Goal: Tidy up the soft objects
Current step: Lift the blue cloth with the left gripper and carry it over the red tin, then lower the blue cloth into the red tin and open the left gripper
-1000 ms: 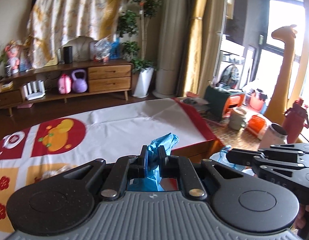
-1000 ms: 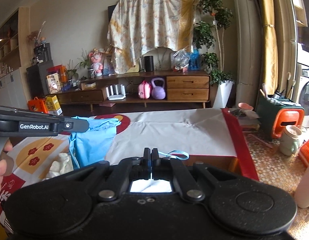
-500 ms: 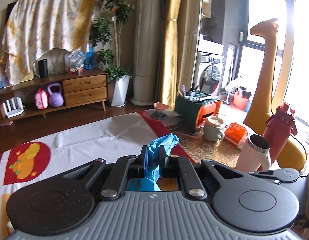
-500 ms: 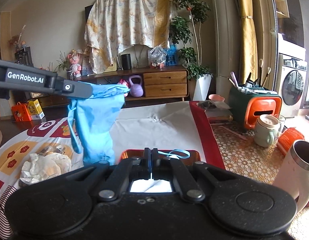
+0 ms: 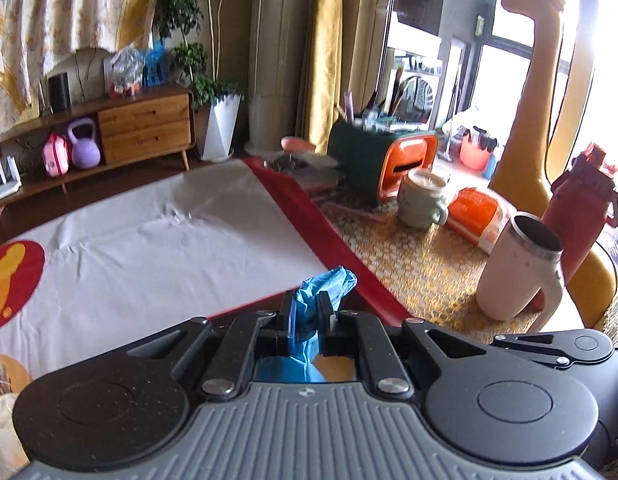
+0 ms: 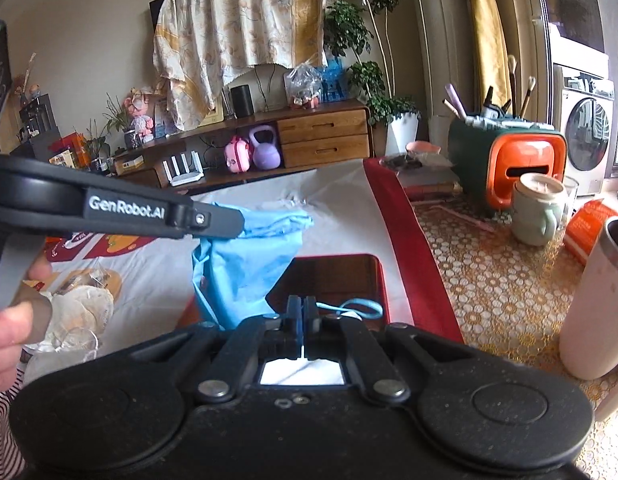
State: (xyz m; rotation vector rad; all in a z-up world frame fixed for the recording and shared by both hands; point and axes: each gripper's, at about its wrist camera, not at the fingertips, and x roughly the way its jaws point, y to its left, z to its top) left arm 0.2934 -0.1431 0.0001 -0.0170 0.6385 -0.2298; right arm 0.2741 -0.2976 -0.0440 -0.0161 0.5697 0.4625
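Left hand-held gripper [image 5: 309,312]: clamped on a bunched corner of the blue cloth [image 6: 249,264]; in its own view a blue tuft pokes up between the pads.
Right hand-held gripper [image 6: 303,320]: pinched tight on a thin blue strap [image 6: 357,309] of the same cloth, the loop curling out to the right of the tips.
Where the cloth is: in the air, hanging from the left grip in a loose drape, above the white and red sheet [image 5: 169,240] on the counter [image 6: 489,280].
Long axis: runs downward from the left grip, then slants toward the right one. So the cloth hangs more than it spreads.
Key relation: in the right wrist view the left grip sits up and to the left, and the red tray [image 6: 333,276] lies straight ahead, just beyond the right tips and under the lower edge of the cloth.
Nearer hand: the right looks closer to the tray.
Likely next: I'd guess a lowering into the tray; the slack strap could snag.
Nearby: crumpled white stuff [image 6: 81,312] left of the tray.
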